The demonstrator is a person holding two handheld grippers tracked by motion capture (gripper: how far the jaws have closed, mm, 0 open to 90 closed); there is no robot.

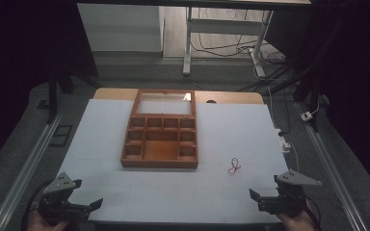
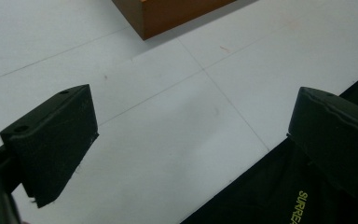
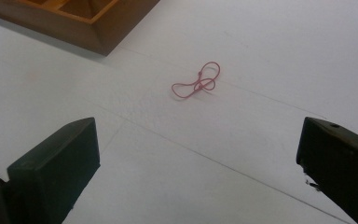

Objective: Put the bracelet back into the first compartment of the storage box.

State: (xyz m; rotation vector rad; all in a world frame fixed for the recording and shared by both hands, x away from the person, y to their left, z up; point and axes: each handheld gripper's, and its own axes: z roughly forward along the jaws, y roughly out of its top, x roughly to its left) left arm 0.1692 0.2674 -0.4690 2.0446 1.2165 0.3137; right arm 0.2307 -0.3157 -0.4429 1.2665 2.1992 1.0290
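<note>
Nearest, the left tool (image 1: 84,202) and right tool (image 1: 259,198) rest at the bench (image 1: 231,130) edge, jaws apart, empty. Beyond, a red string loop (image 3: 197,82) lies right of the wooden box (image 1: 160,130); the right gripper view shows its knotted tangle.

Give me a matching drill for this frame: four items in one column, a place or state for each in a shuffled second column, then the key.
Items
1. wooden box
2. red string
3. left hand-held gripper
4. right hand-held gripper

Places or states
A. open, at the near right corner of the white sheet
B. lid up, compartments showing, mid-table
C. open, at the near left corner of the white sheet
D. lying loose on the sheet, right of the box

Pairs: 1-B, 2-D, 3-C, 4-A
</note>
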